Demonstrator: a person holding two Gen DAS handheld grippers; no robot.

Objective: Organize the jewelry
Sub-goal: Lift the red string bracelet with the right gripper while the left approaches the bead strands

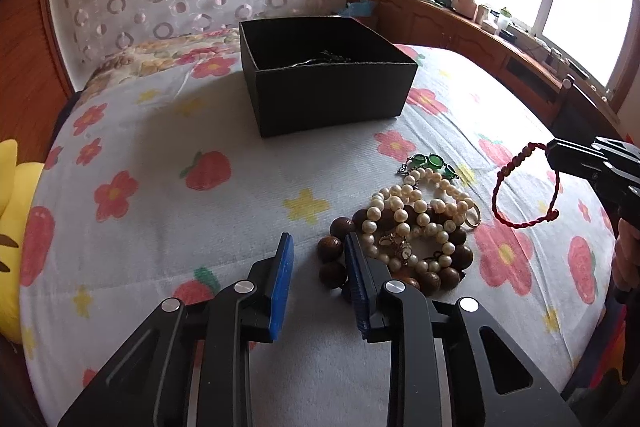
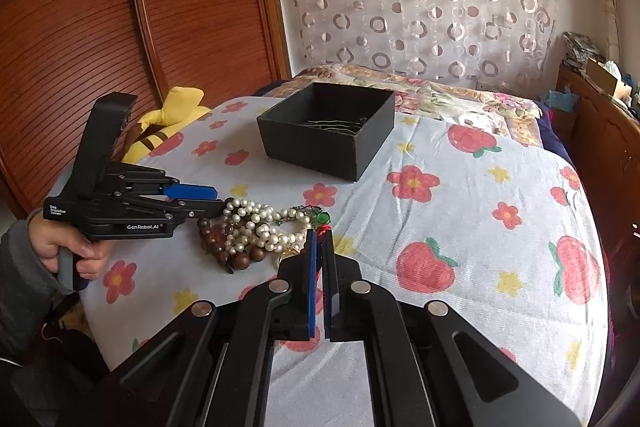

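The right gripper [image 1: 554, 149] is pinching a red braided cord bracelet [image 1: 516, 187] between its closed fingers, and the loop is dangling in the air just off to the right of the jewelry heap, clear of the bedspread. From the right wrist view only a sliver of red cord [image 2: 320, 255] is showing in the narrow slit between the two blue-lined fingers. The left gripper [image 1: 318, 247] is hovering low over the bed with its fingers spread apart and nothing between them; its right finger is sitting just at the left edge of the heap, though whether it is touching the beads is hard to tell. A person's hand [image 2: 70, 251] in a grey sleeve is gripping the left tool's handle. The heap itself is lying on the flowered bedspread [image 1: 160, 155] near the front edge: a tangle of white pearl strands [image 1: 420, 211] is resting on top of large dark brown wooden beads [image 1: 334, 247], with a green stone bracelet [image 1: 432, 163] lying at the far side and a gold ring [image 1: 474, 217] tucked against the pearls on the right. Farther back, well apart from the heap, an open black box [image 1: 328, 87] is standing on the bed, with some thin dark pieces lying inside it that are too small to make out. A yellow plush toy [image 2: 168, 123] is lying at the left side of the bed beside a reddish wooden slatted door [image 2: 100, 27].
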